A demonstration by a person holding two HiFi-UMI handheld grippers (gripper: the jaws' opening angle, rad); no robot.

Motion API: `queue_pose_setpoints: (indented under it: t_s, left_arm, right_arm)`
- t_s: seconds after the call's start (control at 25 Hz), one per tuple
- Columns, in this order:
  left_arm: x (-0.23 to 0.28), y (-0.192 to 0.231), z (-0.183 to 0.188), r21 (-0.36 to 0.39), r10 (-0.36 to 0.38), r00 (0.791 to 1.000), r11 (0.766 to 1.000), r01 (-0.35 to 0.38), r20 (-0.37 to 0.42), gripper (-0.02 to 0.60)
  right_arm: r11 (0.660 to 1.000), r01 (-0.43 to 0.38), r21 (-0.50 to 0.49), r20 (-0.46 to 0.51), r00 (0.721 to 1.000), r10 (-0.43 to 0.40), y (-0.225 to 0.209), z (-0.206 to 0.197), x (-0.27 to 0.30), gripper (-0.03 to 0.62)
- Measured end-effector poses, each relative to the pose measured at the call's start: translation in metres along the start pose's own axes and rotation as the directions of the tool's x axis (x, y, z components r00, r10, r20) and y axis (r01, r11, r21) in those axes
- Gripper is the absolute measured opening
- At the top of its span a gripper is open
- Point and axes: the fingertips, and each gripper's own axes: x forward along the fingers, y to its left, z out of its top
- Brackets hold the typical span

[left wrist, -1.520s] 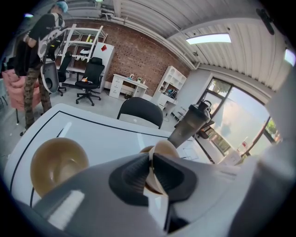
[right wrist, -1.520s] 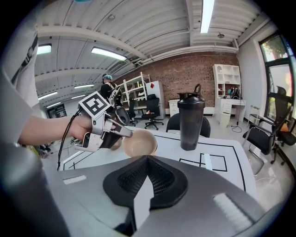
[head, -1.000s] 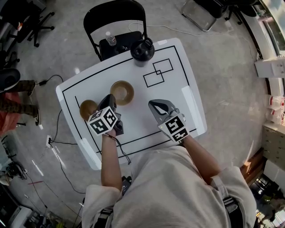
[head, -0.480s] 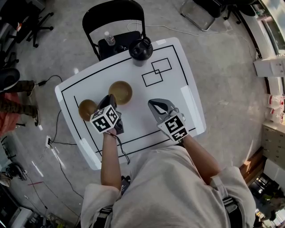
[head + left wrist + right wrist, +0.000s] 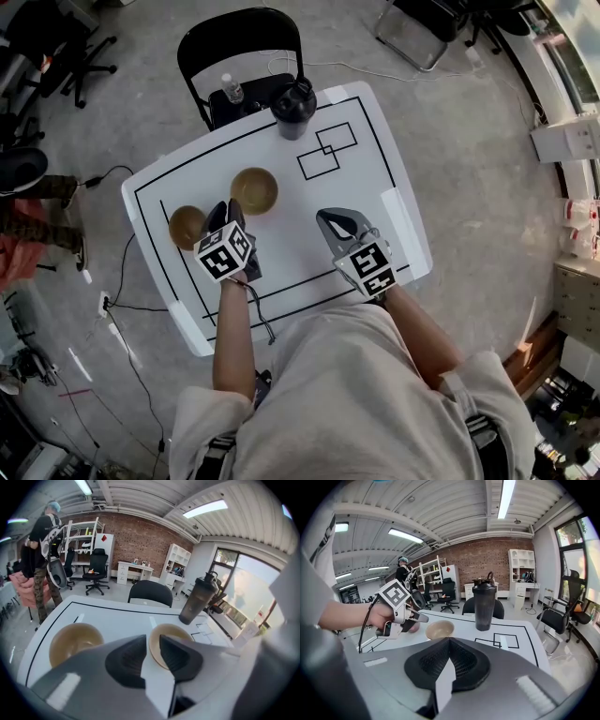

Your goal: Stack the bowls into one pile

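Tabletop (image 5: 291, 230): left claw (image 5: 228, 212) just opening, empty, right bowl (image 5: 254, 190) just ahead; right claw (image 5: 331, 219) closed.

Left bowl (image 5: 187, 225) beside right bowl (image 5: 254, 190), shaker (image 5: 293, 109) behind

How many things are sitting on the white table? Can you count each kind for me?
Bowls: 2
Dark shaker bottle: 1
Total: 3
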Motion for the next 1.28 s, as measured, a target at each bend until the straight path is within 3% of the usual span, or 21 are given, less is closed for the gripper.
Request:
queue_pose_setpoints:
  t_s: [0.08, 0.24, 0.36, 0.56, 0.8, 1.0, 1.28]
  left_arm:
    - [-0.015, 0.001, -0.002, -0.008, -0.006, 1.000, 1.000, 0.006, 0.022, 0.082]
    - [-0.045, 0.004, -0.006, -0.007, -0.009, 0.998, 1.000, 0.009, 0.064, 0.011]
    - [-0.066, 0.004, -0.011, 0.017, 0.014, 0.997, 1.000, -0.016, 0.081, 0.003]
    - [-0.101, 0.000, -0.014, -0.002, 0.098, 0.987, 0.995, -0.098, 0.131, 0.003]
    - [-0.136, -0.013, -0.022, -0.042, 0.192, 0.967, 0.981, -0.188, 0.166, 0.003]
    - [-0.159, -0.034, -0.032, -0.101, 0.192, 0.961, 0.979, -0.175, 0.201, 0.003]
    - [-0.178, -0.028, -0.036, -0.110, 0.225, 0.950, 0.973, -0.205, 0.218, 0.003]
  right_arm:
    - [1.000, 0.007, 0.011, 0.013, 1.000, -0.007, 0.007, 0.003, -0.008, 0.000]
    - [0.998, 0.028, 0.063, 0.076, 0.997, -0.032, 0.013, 0.016, -0.025, 0.000]
    - [0.997, 0.024, 0.067, 0.098, 0.995, -0.031, 0.017, 0.020, -0.035, 0.000]
    - [0.997, -0.073, 0.008, 0.111, 0.991, 0.072, 0.032, 0.031, -0.039, 0.000]
    - [0.979, -0.202, -0.030, 0.157, 0.966, 0.205, 0.046, 0.044, -0.041, 0.000]
    - [0.961, -0.272, -0.048, 0.194, 0.941, 0.276, 0.054, 0.050, -0.051, 0.000]
    - [0.942, -0.330, -0.057, 0.186, 0.924, 0.334, 0.081, 0.046, -0.051, 0.000]
